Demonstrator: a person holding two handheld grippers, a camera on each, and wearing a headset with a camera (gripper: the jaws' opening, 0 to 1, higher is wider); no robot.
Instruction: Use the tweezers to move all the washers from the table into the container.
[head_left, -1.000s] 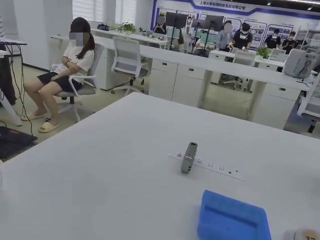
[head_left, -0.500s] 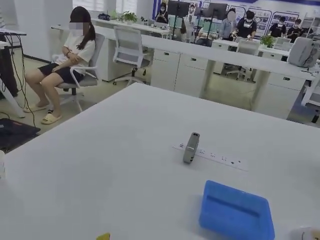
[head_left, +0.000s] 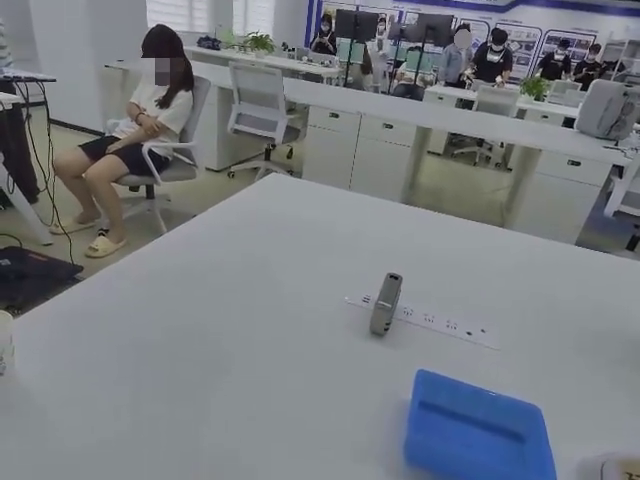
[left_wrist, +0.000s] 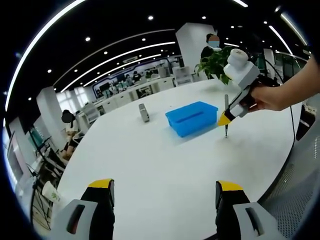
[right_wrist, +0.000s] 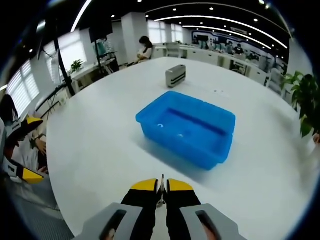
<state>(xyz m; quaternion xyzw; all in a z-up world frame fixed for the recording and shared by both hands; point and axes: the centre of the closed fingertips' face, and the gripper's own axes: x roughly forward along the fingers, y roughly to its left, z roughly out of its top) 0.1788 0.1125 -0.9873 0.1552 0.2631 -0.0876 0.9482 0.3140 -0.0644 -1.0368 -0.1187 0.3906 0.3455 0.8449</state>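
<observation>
A blue container stands on the white table. A few small pale specks on its floor may be washers. My right gripper is shut on thin metal tweezers, a short way in front of the container. In the left gripper view a hand holds the right gripper with the tweezers pointing down, tip at the table just right of the container. My left gripper is open and holds nothing, well back from the container.
A grey device stands upright on a white power strip beyond the container. A cup sits at the table's left edge. A person sits on a chair to the far left. Potted leaves rise at the table's right.
The head camera has shifted a little. A yellow jaw tip that showed at the bottom edge half a second ago is out of the picture now. Container and grey device stay put.
</observation>
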